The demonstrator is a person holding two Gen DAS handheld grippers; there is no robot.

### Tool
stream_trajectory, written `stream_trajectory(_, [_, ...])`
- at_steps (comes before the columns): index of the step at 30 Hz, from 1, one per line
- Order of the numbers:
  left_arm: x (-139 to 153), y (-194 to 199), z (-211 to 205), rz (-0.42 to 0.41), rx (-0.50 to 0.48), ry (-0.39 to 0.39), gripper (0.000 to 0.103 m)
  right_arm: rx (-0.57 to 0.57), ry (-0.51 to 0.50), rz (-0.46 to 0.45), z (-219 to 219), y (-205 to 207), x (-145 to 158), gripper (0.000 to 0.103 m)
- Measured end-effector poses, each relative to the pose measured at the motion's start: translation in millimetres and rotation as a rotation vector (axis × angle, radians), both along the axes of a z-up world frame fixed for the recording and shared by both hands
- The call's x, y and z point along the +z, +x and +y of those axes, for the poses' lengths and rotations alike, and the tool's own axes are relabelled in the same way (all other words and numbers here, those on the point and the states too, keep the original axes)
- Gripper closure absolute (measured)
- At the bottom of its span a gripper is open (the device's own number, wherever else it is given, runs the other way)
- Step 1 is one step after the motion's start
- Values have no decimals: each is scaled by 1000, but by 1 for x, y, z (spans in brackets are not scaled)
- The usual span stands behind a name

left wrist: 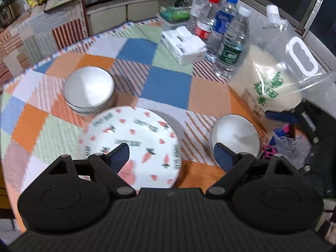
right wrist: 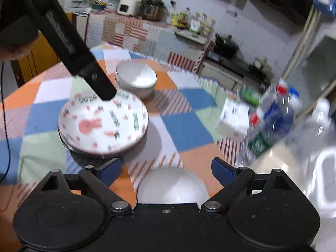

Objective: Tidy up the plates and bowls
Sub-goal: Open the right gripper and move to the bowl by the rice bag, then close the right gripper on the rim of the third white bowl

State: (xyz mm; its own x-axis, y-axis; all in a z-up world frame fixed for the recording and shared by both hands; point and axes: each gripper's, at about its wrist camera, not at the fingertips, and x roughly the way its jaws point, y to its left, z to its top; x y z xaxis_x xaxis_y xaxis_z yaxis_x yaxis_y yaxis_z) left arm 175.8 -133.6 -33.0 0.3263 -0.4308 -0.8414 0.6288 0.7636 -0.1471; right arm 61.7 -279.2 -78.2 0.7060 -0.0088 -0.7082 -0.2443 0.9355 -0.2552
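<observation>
A white plate with pink carrot and rabbit prints (left wrist: 134, 145) lies on the patchwork tablecloth, on top of another plate whose dark rim shows in the right wrist view (right wrist: 103, 124). My left gripper (left wrist: 171, 153) is open just above the plate's near edge; in the right wrist view one of its fingers (right wrist: 100, 84) hangs over the plate's far rim. A white bowl (left wrist: 89, 88) stands behind the plate, also in the right wrist view (right wrist: 136, 79). A second white bowl (left wrist: 235, 136) stands to the right. My right gripper (right wrist: 166, 168) is open directly above this bowl (right wrist: 173, 187).
A bag of rice (left wrist: 271, 73), several water bottles (left wrist: 222, 31) and a tissue box (left wrist: 182, 44) crowd the table's right and far side. Small clutter in plastic (left wrist: 287, 145) lies at the right edge. Kitchen counters stand beyond the round table (left wrist: 168, 84).
</observation>
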Motion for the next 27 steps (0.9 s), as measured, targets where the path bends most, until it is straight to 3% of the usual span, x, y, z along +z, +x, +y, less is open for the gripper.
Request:
stream_trajectory(7, [-38, -13, -37, 4, -54, 3, 15, -82, 15, 100, -18, -11, -37, 7])
stream_trajectory(12, [-78, -7, -61, 151, -70, 14, 15, -185, 28, 184, -32, -7, -63, 7])
stream_trajectory(20, [-106, -12, -87, 154, -81, -5, 21, -205, 81, 232, -41, 4, -88, 7])
stream_trajectory(27, [-124, -8, -100, 177, -61, -31, 54, -230, 108, 251, -41, 18, -103, 5])
